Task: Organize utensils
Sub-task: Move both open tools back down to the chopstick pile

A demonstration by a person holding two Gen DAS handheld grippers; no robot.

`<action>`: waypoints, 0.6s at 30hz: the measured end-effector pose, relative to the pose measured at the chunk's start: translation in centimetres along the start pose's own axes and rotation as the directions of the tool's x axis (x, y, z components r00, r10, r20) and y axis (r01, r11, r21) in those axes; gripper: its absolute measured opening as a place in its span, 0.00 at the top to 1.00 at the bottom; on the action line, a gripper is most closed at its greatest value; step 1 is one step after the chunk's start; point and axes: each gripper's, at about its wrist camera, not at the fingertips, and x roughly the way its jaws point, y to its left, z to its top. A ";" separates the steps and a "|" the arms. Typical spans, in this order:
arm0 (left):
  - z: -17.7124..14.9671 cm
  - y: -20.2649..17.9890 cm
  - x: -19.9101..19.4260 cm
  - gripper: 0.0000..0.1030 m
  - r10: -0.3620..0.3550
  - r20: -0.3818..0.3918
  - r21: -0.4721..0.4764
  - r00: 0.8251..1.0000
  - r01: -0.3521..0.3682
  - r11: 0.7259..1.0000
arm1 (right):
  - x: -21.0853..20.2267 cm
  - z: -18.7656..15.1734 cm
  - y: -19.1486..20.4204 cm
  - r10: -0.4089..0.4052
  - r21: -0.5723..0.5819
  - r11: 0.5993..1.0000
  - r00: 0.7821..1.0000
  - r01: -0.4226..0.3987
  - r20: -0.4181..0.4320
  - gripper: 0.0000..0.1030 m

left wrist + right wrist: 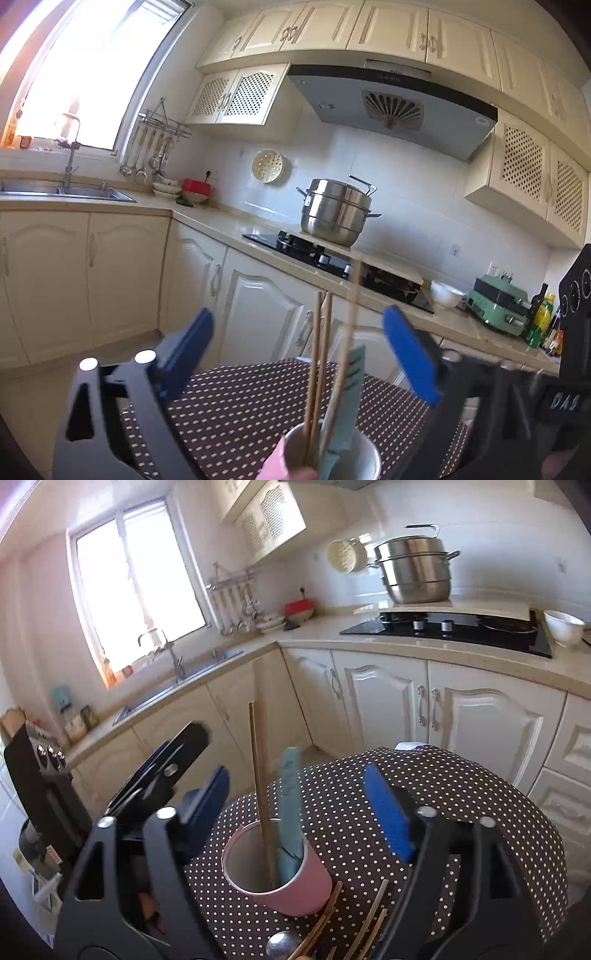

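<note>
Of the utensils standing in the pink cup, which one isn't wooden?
The pale blue flat-handled utensil in the pink cup. The chopsticks beside it are thin tan wooden sticks; it alone is broad, flat and blue.

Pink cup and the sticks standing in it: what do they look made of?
Pink cup: looks like paper, with a matte pink wall, plain pale inside and thin rolled rim; thin plastic is possible. Chopsticks: likely bamboo or wood, tan, matte, slim and straight.

The loose sticks [354, 923] and a round metal thing [283, 946] are cut off by the bottom edge.
</note>
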 end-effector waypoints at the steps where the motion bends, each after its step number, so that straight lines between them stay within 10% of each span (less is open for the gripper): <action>1: 0.2 -0.2 -0.6 0.04 0.025 -0.002 0.018 1.000 -0.025 1.000 | -0.4 -0.1 -0.2 0.003 0.020 1.000 1.000 -0.003 0.008 0.06; 18: 0.4 -3.4 -8.6 0.04 0.177 -0.086 0.181 0.980 -0.160 0.970 | -7.0 -2.7 -0.2 -0.064 0.107 0.993 0.997 0.059 0.038 0.06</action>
